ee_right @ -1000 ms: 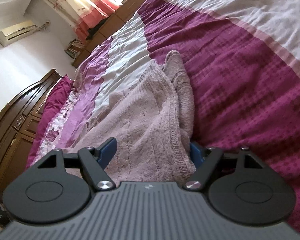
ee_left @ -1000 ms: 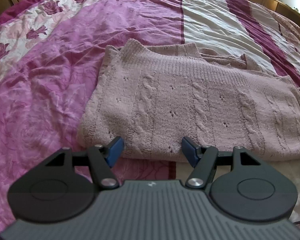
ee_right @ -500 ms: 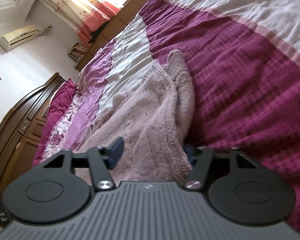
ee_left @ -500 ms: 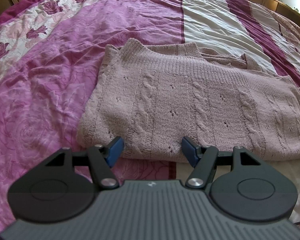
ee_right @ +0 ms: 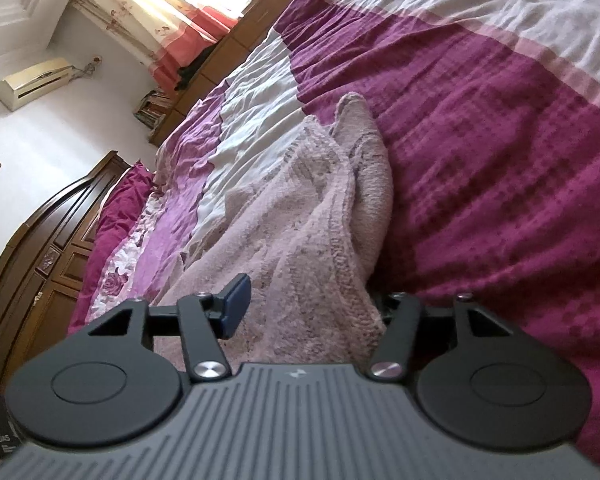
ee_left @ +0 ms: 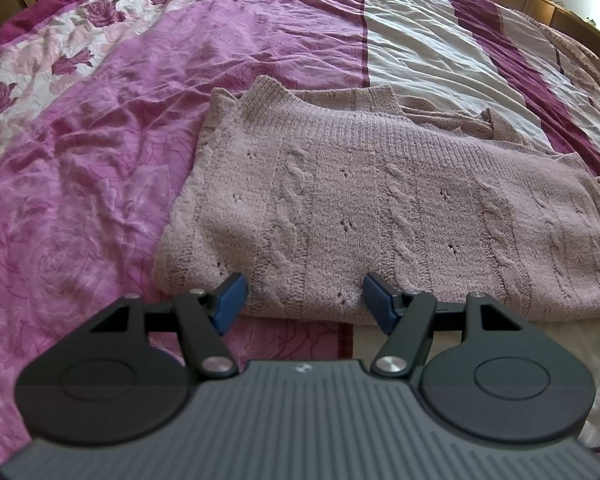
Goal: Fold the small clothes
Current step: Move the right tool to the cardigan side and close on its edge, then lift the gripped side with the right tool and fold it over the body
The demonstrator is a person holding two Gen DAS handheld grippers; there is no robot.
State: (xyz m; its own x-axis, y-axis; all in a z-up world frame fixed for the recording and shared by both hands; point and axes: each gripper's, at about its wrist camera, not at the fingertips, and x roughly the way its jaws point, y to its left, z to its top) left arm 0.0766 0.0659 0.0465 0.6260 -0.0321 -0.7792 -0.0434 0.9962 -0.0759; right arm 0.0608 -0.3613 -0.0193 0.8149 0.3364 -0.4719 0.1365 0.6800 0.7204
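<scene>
A dusty-pink cable-knit sweater (ee_left: 380, 208) lies folded on the bed. My left gripper (ee_left: 304, 300) is open, its blue pads level with the sweater's near folded edge, holding nothing. In the right wrist view the sweater (ee_right: 300, 240) bunches up between the fingers of my right gripper (ee_right: 306, 306). The left blue pad (ee_right: 236, 306) presses its side; the right pad is hidden under the knit edge. The jaws stand narrower than full opening, with the thick edge of the sweater filling the gap.
The bed has a wrinkled magenta, pink and white patchwork cover (ee_left: 100, 160). A dark wooden headboard (ee_right: 40, 248) and wardrobe stand at the left of the right wrist view. Wooden cabinets (ee_left: 540, 0) line the far side.
My right gripper has closed inward on the sweater's edge and tilted, lifting the knit slightly. My left gripper and the rest of the sweater have not moved.
</scene>
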